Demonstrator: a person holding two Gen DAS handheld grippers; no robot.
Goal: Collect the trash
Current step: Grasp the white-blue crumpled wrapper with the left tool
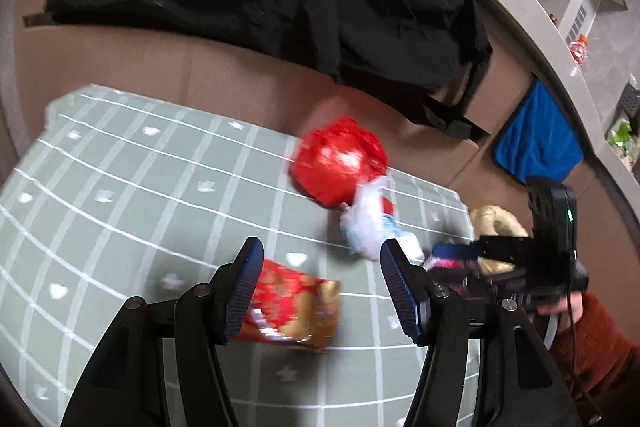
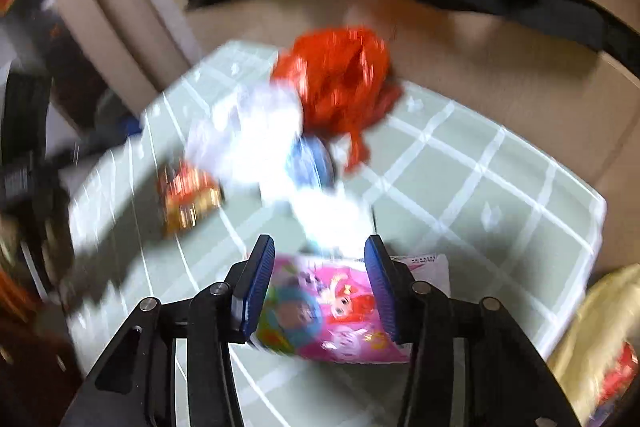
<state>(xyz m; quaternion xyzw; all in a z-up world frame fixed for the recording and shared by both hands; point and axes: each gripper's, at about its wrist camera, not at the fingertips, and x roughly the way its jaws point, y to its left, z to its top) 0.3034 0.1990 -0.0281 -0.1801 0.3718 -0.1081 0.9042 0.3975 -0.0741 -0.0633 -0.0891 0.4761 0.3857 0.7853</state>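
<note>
Now, starting leftmost on the green checked cloth (image 1: 120, 187), my left gripper (image 1: 320, 291) stands released, its blue pads spread above a red and gold snack wrapper (image 1: 296, 311) without pinching it. Farther right lie a crumpled red bag (image 1: 340, 163) and a white bag (image 1: 368, 223), touching. My right gripper (image 2: 320, 283) brackets a pink cartoon packet (image 2: 320, 315); whether its pads press, I cannot tell.
</note>
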